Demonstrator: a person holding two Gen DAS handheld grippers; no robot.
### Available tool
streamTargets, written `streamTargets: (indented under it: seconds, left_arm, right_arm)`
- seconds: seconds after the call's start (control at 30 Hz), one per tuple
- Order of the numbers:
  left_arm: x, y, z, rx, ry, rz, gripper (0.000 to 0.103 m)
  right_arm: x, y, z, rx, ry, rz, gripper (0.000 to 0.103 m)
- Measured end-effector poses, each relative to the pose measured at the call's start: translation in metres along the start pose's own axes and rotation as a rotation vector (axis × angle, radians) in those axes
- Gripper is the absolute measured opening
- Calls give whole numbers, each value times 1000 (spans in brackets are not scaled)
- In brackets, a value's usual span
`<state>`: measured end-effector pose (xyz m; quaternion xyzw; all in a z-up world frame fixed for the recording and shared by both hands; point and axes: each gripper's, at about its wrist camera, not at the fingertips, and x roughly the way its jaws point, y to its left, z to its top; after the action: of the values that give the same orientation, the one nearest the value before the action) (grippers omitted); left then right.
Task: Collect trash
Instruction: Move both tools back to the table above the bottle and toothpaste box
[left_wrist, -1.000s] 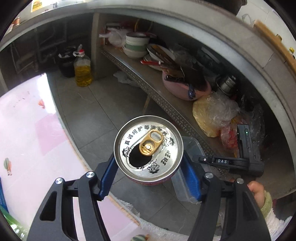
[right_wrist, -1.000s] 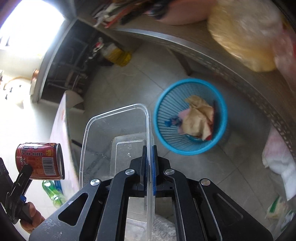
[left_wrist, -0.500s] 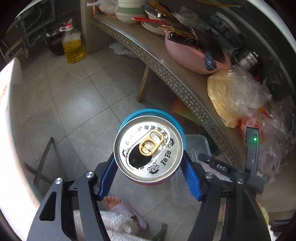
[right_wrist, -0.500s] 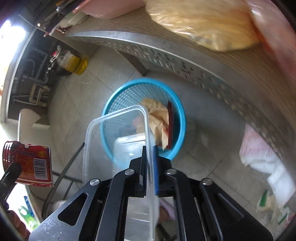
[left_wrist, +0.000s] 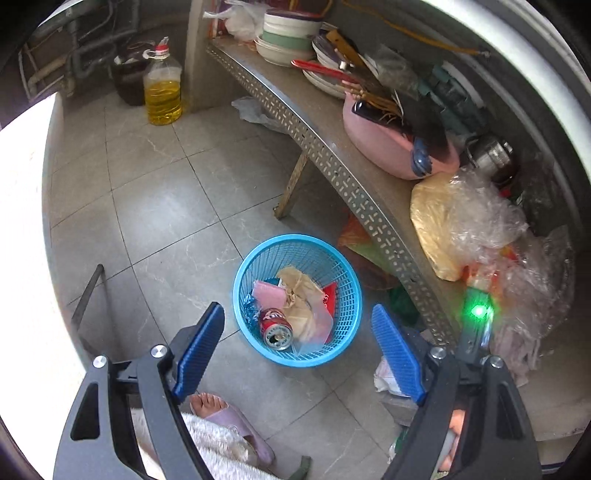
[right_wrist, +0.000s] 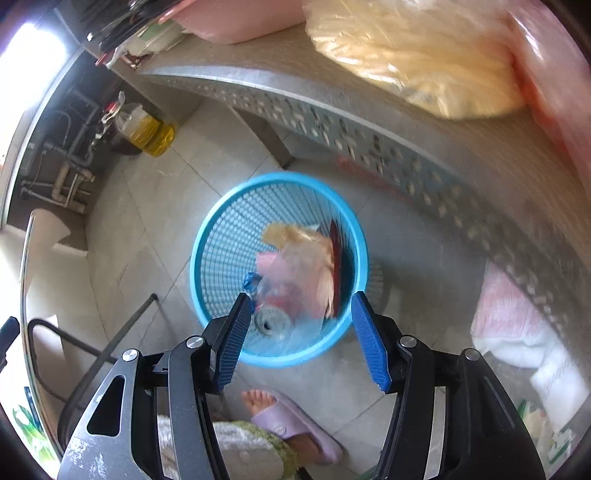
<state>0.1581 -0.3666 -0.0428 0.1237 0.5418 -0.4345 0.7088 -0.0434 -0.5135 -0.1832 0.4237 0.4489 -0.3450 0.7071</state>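
Opening wider, the left gripper (left_wrist: 297, 343) hangs over the floor with nothing between its blue pads (left_wrist: 199, 347). The right gripper (right_wrist: 301, 339) is opening too, and its jaws are also empty. Below both sits the blue basket (left_wrist: 349, 295) on the grey tiles, near the metal shelf (left_wrist: 332, 158). Inside it lie the red can (left_wrist: 275, 328) on its side, a clear plastic container (left_wrist: 314, 328), crumpled brown paper (left_wrist: 295, 284) and a pink scrap. Far left stands an oil bottle (left_wrist: 162, 92). A slippered foot (left_wrist: 221, 410) shows near the bottom edge.
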Motion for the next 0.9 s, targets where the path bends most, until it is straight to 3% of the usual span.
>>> streamTargets:
  seconds: [0.27, 0.47, 0.6, 0.77, 0.9]
  left_arm:
    - [-69, 14, -36, 9, -101, 22, 80]
    - [-146, 48, -78, -35, -238, 46, 83]
    - [-203, 88, -120, -126, -348, 87, 84]
    - [-270, 142, -184, -292, -498, 224, 86]
    - [-303, 185, -228, -437, -559, 342, 87]
  right_arm:
    - [-28, 40, -10, -139, -13, 31, 59]
    - [-77, 94, -12, -296, -66, 179, 68]
    - [-104, 137, -15, -402, -69, 305, 74]
    - [-120, 205, -33, -545, 8, 487, 80]
    - [-118, 270, -61, -678, 155, 645, 83]
